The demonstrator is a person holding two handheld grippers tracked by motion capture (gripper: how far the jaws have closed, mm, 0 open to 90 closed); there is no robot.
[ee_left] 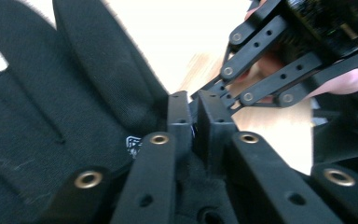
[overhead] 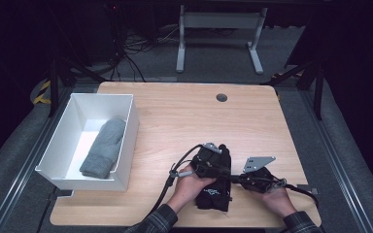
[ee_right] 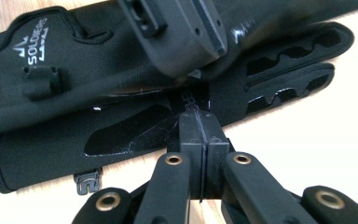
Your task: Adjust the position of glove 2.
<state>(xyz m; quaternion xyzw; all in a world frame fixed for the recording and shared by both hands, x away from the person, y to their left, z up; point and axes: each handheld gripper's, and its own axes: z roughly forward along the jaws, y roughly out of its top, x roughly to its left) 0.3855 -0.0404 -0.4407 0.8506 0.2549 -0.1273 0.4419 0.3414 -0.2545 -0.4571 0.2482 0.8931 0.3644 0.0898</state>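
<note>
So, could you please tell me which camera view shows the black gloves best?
The right gripper view: the black gloves lie stacked, showing white lettering, palm grips and a cuff. The left gripper view gives blurred glove fingers up close. The high view has them as a dark shape between the hands, partly covered by the grippers.

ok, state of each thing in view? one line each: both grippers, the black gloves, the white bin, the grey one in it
left gripper: jaws nearly shut, over the black gloves
right gripper: jaws shut at the edge of the gloves
black fabric gloves: stacked flat on the wooden table
white open-top bin: upright at the table's left edge
grey knitted mitten: lying flat inside the bin
</note>
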